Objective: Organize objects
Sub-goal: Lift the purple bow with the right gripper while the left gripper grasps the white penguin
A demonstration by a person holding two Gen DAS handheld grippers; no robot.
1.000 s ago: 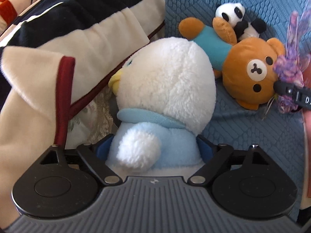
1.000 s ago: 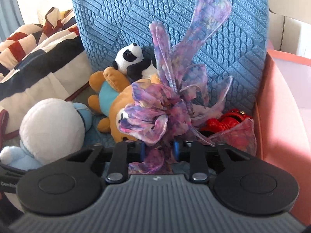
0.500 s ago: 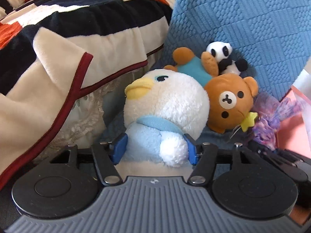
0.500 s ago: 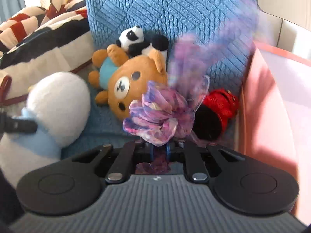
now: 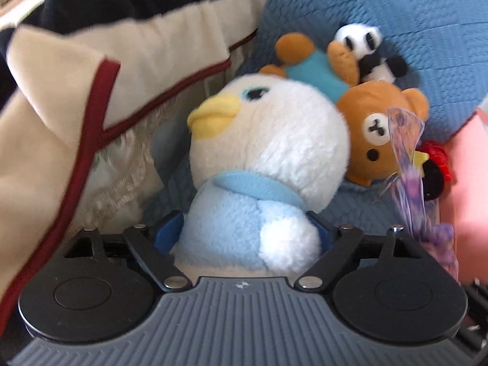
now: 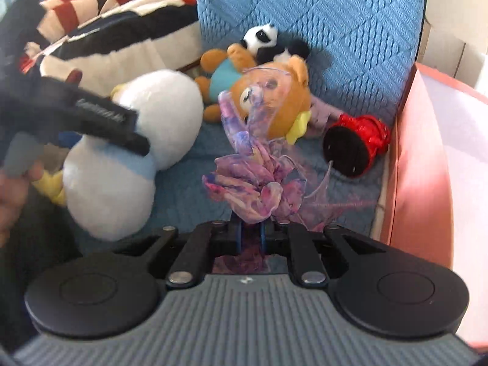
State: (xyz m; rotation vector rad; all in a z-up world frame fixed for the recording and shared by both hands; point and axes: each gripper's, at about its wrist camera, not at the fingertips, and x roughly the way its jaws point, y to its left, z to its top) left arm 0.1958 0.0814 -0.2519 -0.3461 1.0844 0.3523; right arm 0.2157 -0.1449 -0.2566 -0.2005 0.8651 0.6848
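The left claw (image 5: 248,238) gripped the white-and-blue penguin plush (image 5: 262,164) by its body, beside the striped blanket (image 5: 91,61). To its right, the right claw (image 6: 251,231) pinched the purple ribbon flower (image 6: 256,183) before the bear plush (image 6: 274,103) and red object (image 6: 357,143).

Both grippers: ribbed grey body, black round pods w/ silver screws, blue pads (image 5: 167,234). Left gripper (image 6: 103,116) carries blurred white lettering. Bare hand (image 6: 12,195) behind.
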